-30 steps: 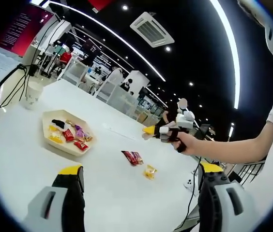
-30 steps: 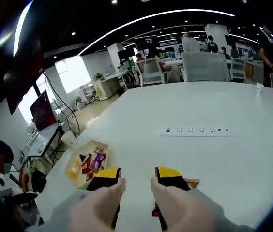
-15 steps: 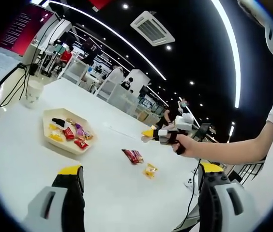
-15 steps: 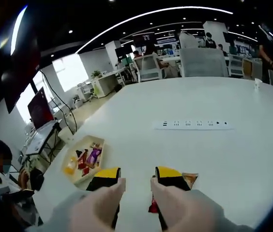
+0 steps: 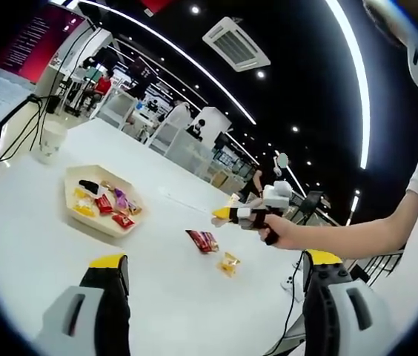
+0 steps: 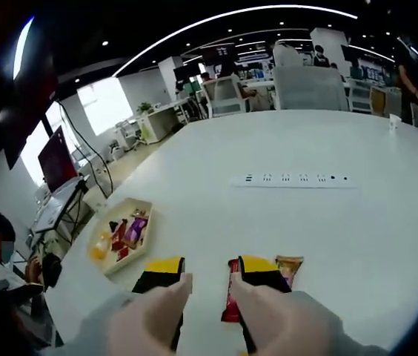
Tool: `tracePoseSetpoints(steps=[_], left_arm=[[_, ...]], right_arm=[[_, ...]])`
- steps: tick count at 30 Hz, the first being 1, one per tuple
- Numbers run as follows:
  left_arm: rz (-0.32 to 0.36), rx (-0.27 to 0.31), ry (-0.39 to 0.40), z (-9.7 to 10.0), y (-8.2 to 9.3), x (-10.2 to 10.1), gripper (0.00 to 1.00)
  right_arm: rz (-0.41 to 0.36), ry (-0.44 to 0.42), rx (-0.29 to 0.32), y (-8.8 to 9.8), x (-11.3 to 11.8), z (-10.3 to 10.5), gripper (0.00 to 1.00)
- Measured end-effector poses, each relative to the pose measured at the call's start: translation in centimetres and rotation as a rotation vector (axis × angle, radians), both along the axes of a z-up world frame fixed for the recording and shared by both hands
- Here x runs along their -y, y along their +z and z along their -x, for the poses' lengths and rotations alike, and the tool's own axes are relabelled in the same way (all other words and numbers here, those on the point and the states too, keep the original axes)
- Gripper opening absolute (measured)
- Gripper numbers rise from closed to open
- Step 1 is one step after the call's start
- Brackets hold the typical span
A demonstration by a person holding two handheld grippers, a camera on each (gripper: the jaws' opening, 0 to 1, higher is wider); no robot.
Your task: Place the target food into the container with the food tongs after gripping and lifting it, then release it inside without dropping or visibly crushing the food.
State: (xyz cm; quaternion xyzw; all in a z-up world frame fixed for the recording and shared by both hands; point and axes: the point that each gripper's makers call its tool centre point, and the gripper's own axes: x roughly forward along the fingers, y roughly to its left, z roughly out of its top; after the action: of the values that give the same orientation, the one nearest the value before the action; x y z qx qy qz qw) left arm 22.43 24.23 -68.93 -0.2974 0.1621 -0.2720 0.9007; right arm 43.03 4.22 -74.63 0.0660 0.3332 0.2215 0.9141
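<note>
Carrying everything: white tabletop [image 5: 38,245] [image 6: 320,237], largest thing here.
Tray: pale, angular container [image 5: 102,201] [image 6: 119,234] resting flat on the tabletop, already holding several wrapped snacks.
Power strip: white, lying across the tabletop [image 6: 295,179] beyond the loose snacks.
Right gripper: [image 5: 219,214] held in a hand [image 5: 283,228] above the tabletop; its jaws stand apart with nothing between [image 6: 210,271].
Left gripper: [image 5: 213,267] jaws spread wide, empty.
Red snack pack: [image 5: 203,240] [image 6: 230,297] loose on the tabletop, outside the tray.
Yellow snack pack: [image 5: 230,262] [image 6: 288,268] just beside the red one.
</note>
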Motion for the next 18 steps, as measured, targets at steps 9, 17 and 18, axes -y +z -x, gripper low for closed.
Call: tracePoseSetpoints(steps=[9, 17, 18], left_arm=[[0.017, -0.015, -0.021, 0.8, 0.0, 0.7, 0.97], [0.012, -0.033, -0.067, 1.6, -0.3, 1.8, 0.99], [0.009, -0.033, -0.068, 1.6, -0.3, 1.7, 0.99]], right_arm=[[0.008, -0.006, -0.019, -1.2, 0.3, 0.6, 0.28], [0.028, -0.006, -0.009, -1.7, 0.1, 0.4, 0.28], [0.027, -0.009, -0.008, -1.7, 0.1, 0.4, 0.28]])
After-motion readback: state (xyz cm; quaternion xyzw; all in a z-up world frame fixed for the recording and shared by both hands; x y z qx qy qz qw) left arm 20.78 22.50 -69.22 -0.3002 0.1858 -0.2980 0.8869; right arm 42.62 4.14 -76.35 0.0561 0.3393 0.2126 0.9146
